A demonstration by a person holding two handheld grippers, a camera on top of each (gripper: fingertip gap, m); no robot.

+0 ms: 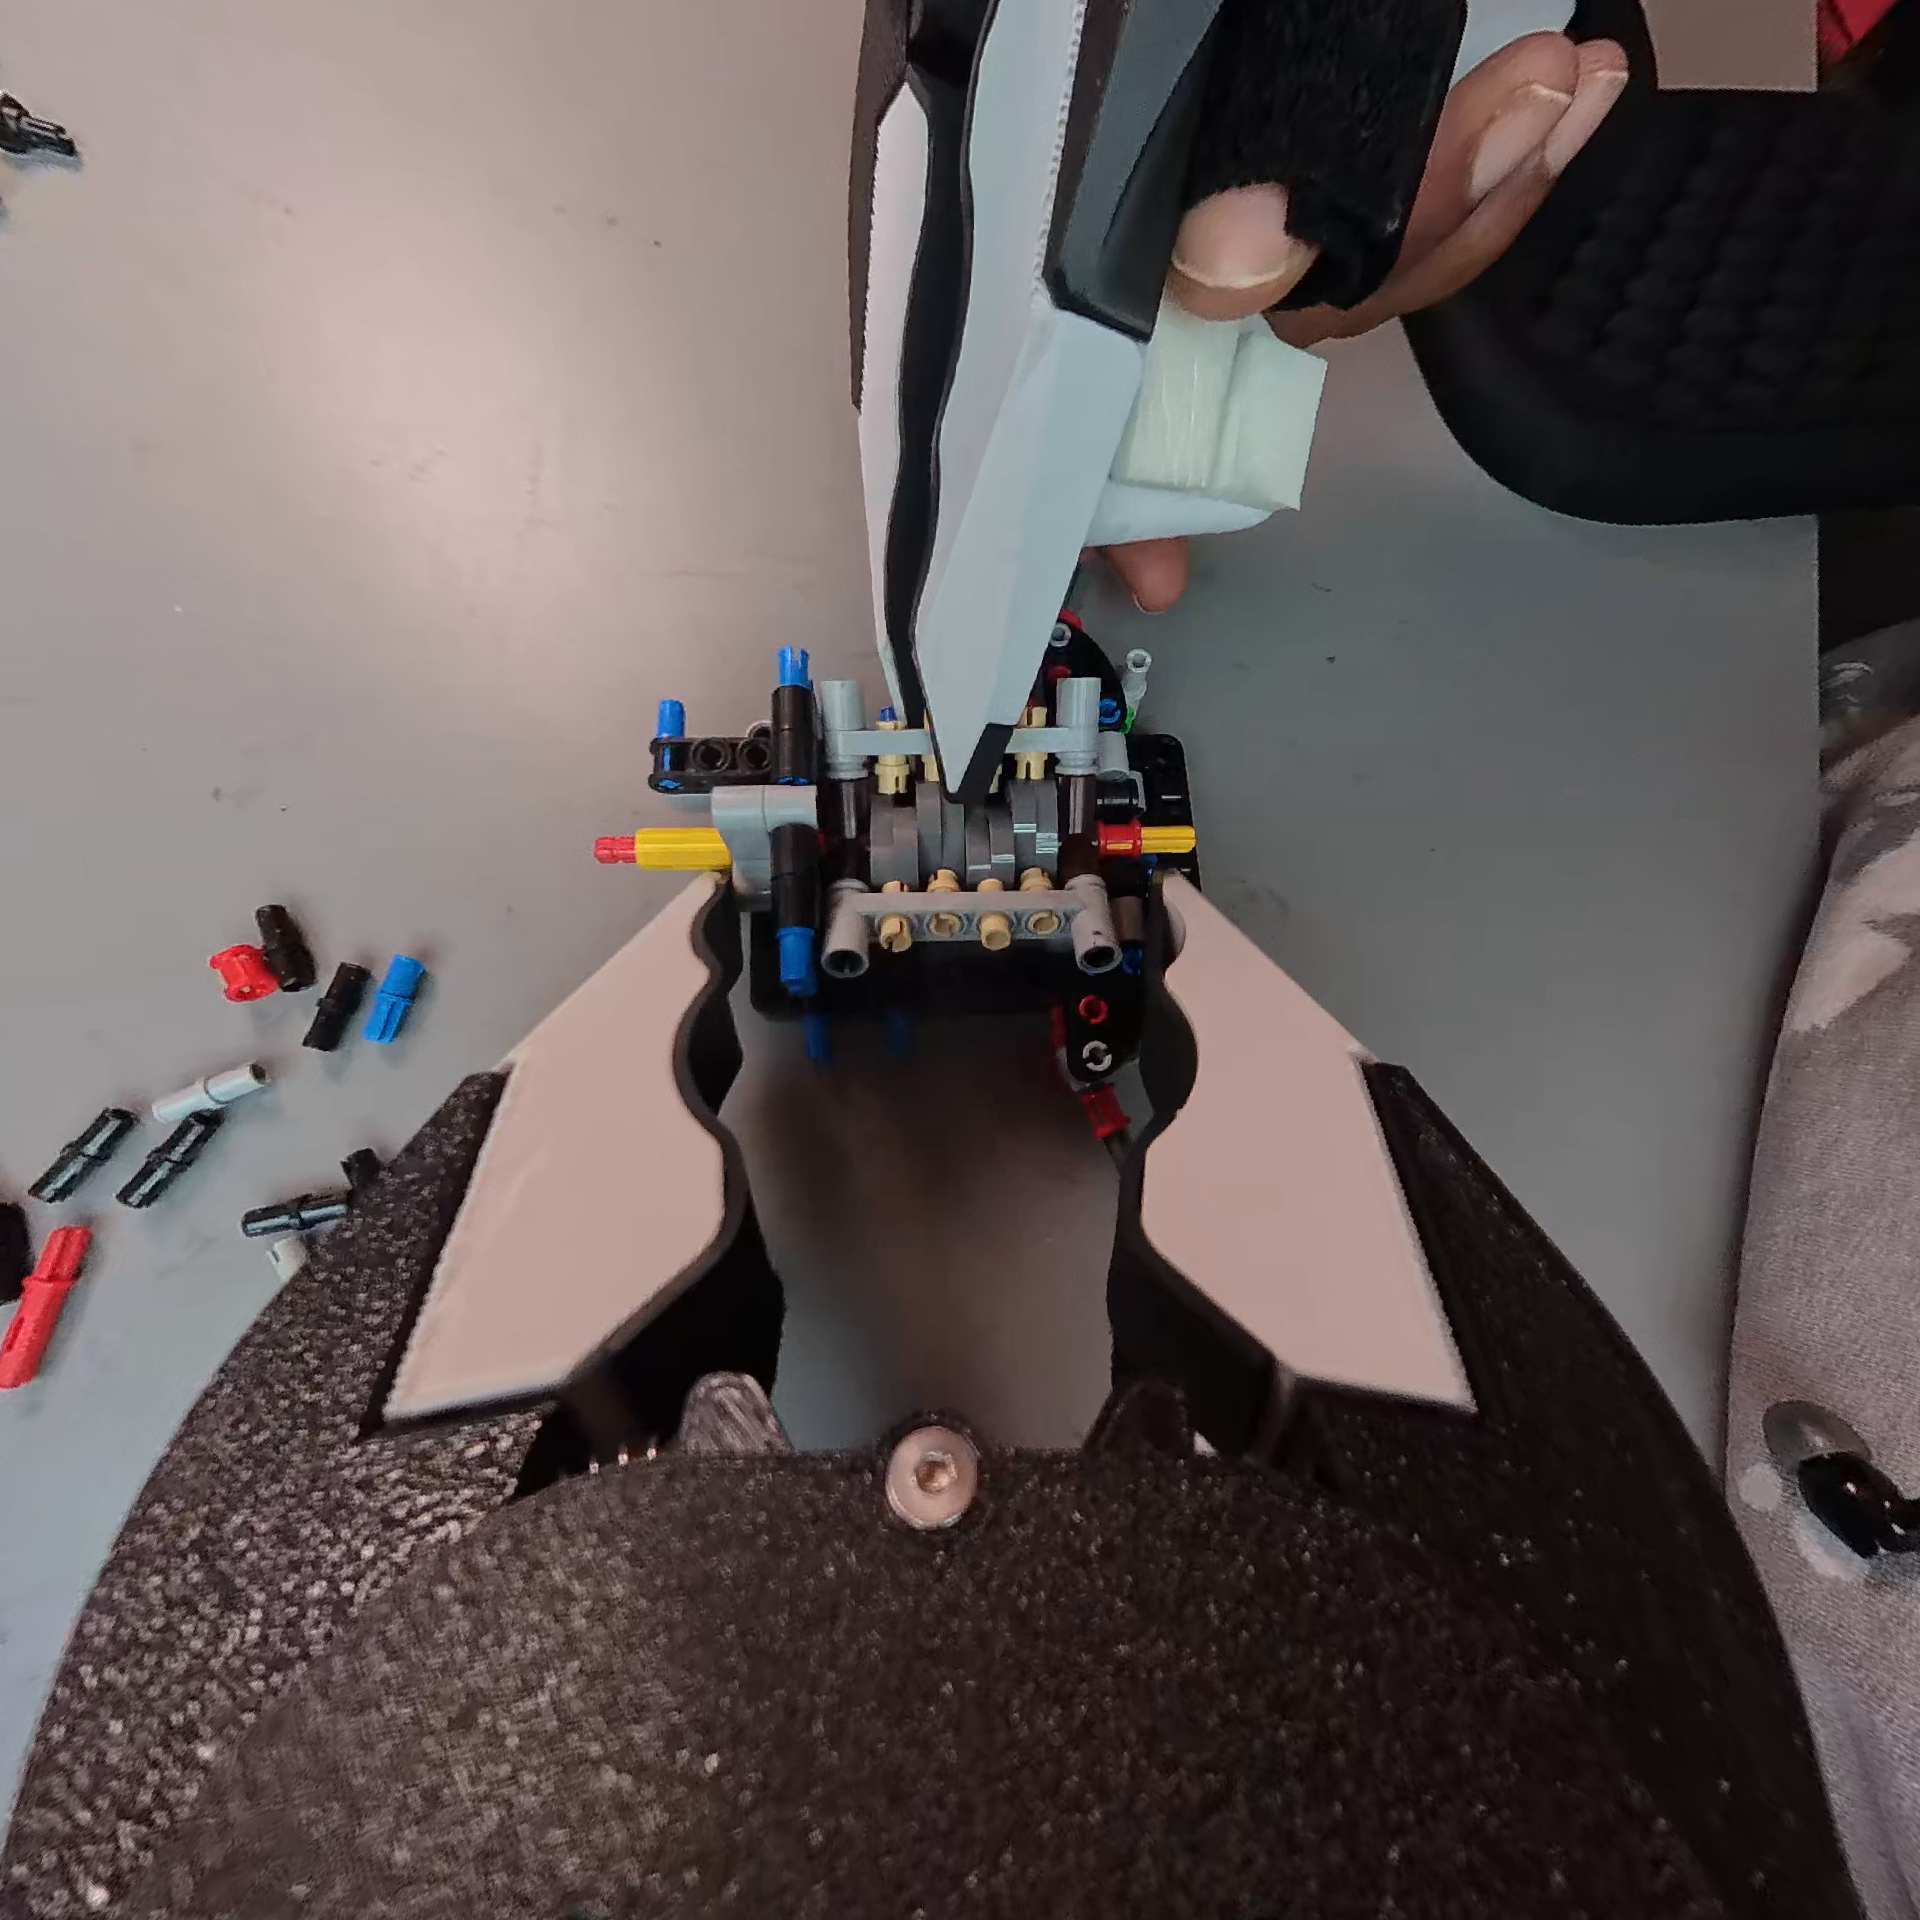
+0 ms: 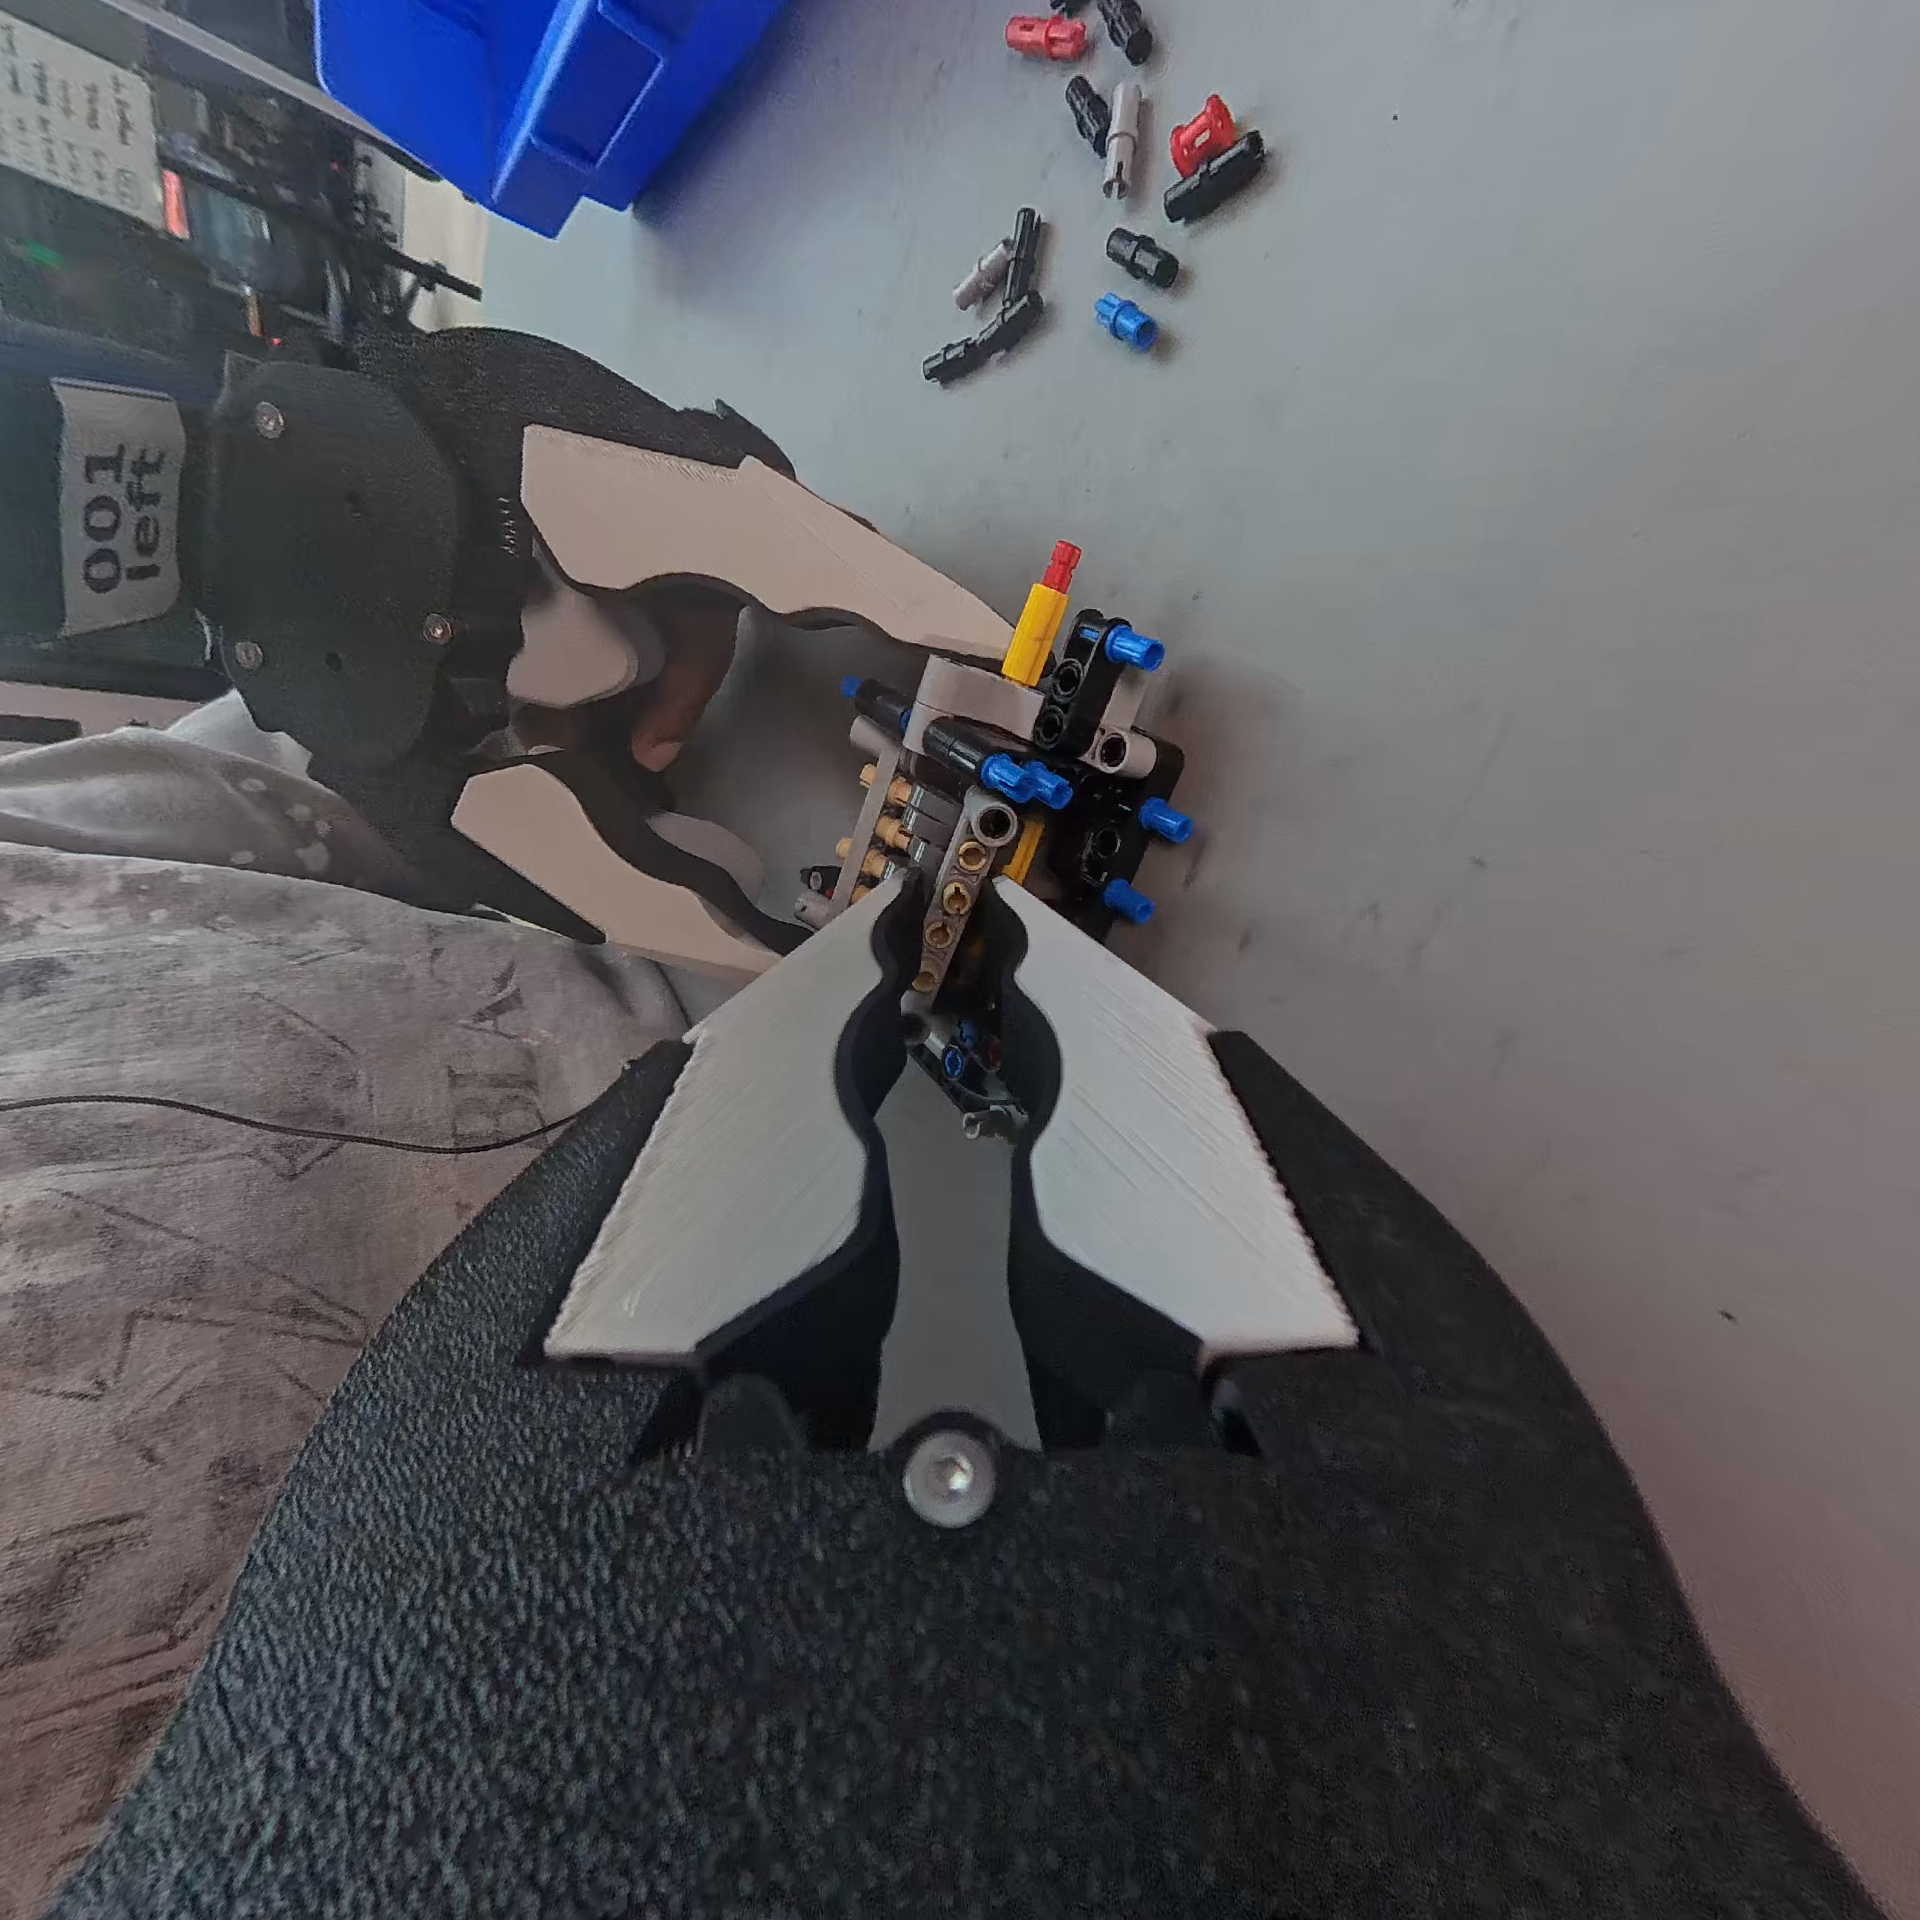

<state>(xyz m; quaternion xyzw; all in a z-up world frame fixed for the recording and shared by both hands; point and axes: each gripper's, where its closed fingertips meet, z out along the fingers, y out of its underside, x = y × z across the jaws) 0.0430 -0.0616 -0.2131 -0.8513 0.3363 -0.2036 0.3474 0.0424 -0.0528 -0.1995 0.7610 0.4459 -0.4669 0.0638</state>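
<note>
A small building-toy assembly (image 1: 956, 862) of black frames, grey beams, tan pins, blue pins and a yellow axle with a red tip stands on the grey table (image 1: 364, 468). My left gripper (image 1: 943, 883) straddles it, one fingertip on each side, and is shut on it. My right gripper (image 1: 961, 779) comes down from above, held by a hand (image 1: 1507, 156). In the right wrist view my right gripper (image 2: 951, 883) is shut narrowly on a grey beam (image 2: 961, 862) with tan pins on the assembly (image 2: 1049, 748). The left gripper (image 2: 894, 798) shows there too, clamping the assembly.
Loose black, red, blue and grey pins (image 1: 332, 997) lie left of the assembly and also show in the right wrist view (image 2: 1122, 156). A blue bin (image 2: 540, 94) stands at the far table edge. A grey cloth (image 2: 208, 1143) lies beside the table. Only a small space, under 4 cm, lies between the two pairs of fingers.
</note>
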